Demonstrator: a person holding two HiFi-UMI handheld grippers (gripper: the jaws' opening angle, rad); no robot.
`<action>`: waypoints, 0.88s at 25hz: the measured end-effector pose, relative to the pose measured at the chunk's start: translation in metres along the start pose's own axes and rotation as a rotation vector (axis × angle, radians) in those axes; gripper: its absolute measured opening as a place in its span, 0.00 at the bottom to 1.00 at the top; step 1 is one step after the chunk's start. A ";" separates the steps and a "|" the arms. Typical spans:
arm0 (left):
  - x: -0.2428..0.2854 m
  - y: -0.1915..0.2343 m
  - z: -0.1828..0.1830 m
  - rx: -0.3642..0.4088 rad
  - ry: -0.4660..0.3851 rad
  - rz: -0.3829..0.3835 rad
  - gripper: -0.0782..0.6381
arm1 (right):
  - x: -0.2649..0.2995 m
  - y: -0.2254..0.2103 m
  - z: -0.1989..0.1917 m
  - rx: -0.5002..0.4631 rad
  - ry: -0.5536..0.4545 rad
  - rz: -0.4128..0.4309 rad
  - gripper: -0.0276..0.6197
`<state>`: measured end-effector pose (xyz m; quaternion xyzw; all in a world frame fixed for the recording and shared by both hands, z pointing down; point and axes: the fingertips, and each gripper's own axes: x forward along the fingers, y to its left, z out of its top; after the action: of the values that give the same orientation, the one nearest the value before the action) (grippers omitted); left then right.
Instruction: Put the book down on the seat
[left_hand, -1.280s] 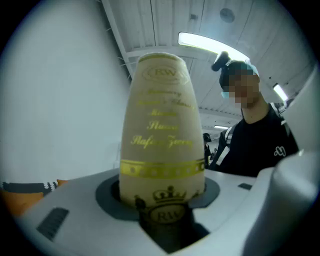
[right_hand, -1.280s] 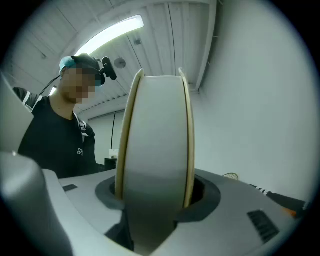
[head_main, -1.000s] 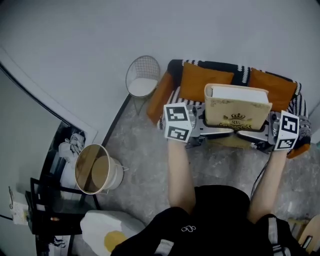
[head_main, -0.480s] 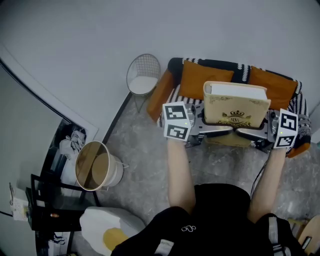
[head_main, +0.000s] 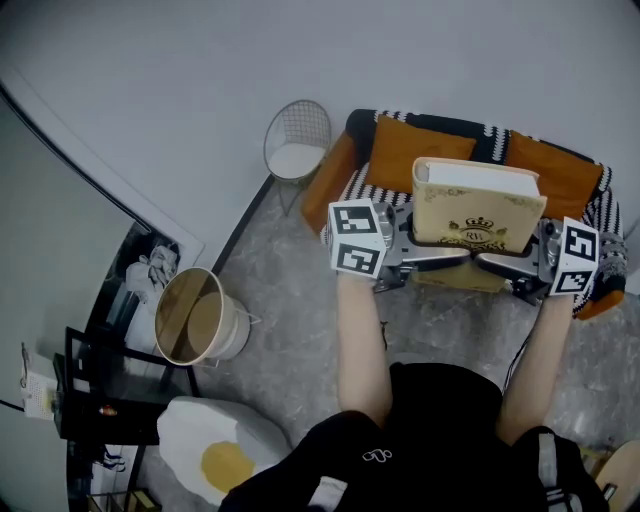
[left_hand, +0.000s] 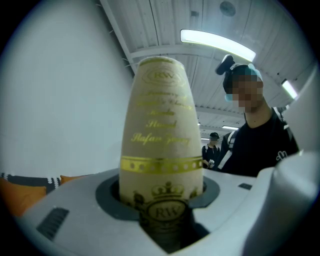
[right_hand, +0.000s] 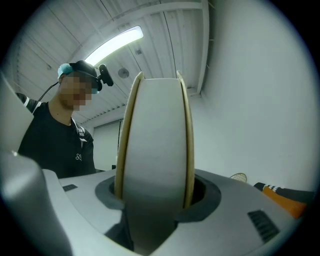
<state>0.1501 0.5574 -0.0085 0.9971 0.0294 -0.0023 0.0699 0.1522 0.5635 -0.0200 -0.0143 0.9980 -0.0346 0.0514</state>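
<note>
A thick cream book (head_main: 476, 218) with gold crown print is held upright between both grippers, above the front of the sofa seat (head_main: 368, 187). My left gripper (head_main: 425, 258) is shut on its spine end; the gold-lettered spine (left_hand: 161, 145) fills the left gripper view. My right gripper (head_main: 492, 262) is shut on the other end, where the white page block (right_hand: 154, 165) shows between the covers. The book hangs in the air, not resting on the seat.
The sofa has orange cushions (head_main: 413, 156) (head_main: 547, 169) and a black-and-white knitted throw (head_main: 600, 215). A wire side table (head_main: 298, 146) stands left of it. A tan bucket (head_main: 199, 320) and a black shelf (head_main: 100, 395) stand at the left on the grey marble floor.
The view has shifted a little; the book and both grippers keep the same hold and nearly the same place over the sofa front.
</note>
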 end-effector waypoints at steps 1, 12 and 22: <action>0.000 -0.001 0.001 -0.003 0.000 0.005 0.43 | 0.000 0.001 0.001 -0.001 0.001 0.005 0.41; -0.018 -0.001 0.011 0.033 0.030 0.107 0.43 | 0.018 -0.001 0.008 -0.035 -0.031 0.108 0.42; -0.020 0.016 0.001 0.068 0.019 0.136 0.43 | 0.019 -0.017 -0.003 -0.067 -0.023 0.143 0.42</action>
<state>0.1307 0.5398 -0.0071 0.9986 -0.0376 0.0109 0.0354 0.1337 0.5461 -0.0177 0.0549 0.9964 0.0026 0.0647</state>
